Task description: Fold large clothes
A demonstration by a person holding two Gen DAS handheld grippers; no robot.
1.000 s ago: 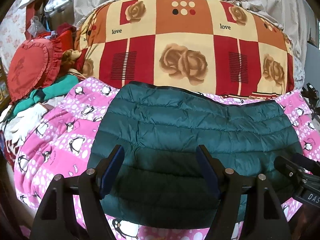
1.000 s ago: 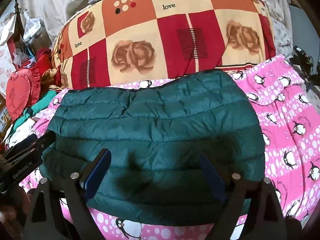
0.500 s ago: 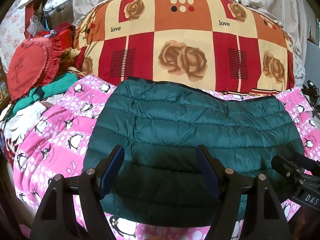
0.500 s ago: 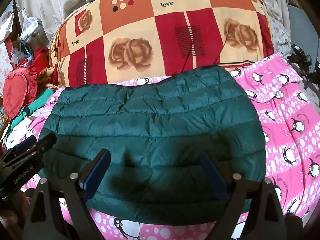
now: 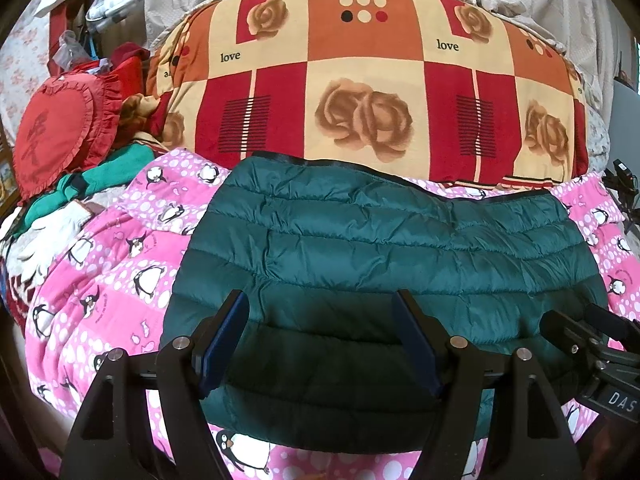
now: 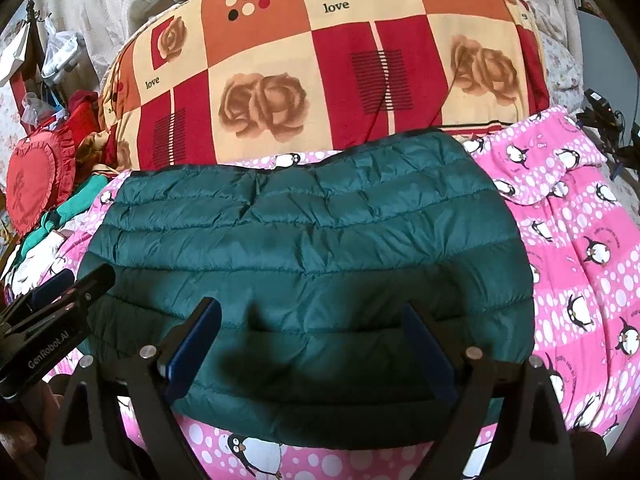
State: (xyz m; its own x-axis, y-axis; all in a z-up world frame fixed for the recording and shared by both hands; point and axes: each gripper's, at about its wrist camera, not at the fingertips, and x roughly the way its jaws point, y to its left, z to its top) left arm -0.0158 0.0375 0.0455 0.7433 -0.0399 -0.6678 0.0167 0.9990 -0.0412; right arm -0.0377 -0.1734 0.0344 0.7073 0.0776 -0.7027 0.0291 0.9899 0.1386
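A dark green quilted puffer jacket (image 5: 380, 248) lies folded into a wide rectangle on a pink penguin-print blanket (image 5: 120, 264). It also fills the middle of the right wrist view (image 6: 312, 248). My left gripper (image 5: 322, 320) is open and empty, held above the jacket's near left part. My right gripper (image 6: 312, 328) is open and empty above the jacket's near middle. The right gripper shows at the right edge of the left wrist view (image 5: 592, 344). The left gripper shows at the left edge of the right wrist view (image 6: 56, 312).
A large folded quilt with roses and red squares (image 5: 360, 80) rises just behind the jacket. A red heart-shaped cushion (image 5: 60, 132) and piled clothes (image 5: 92, 184) sit at the left. Dark cables and gear (image 6: 600, 116) lie at the far right.
Both grippers have drawn back and up a little, so the jacket sits slightly lower and farther in both views. The jacket itself has not moved. Both stay open.
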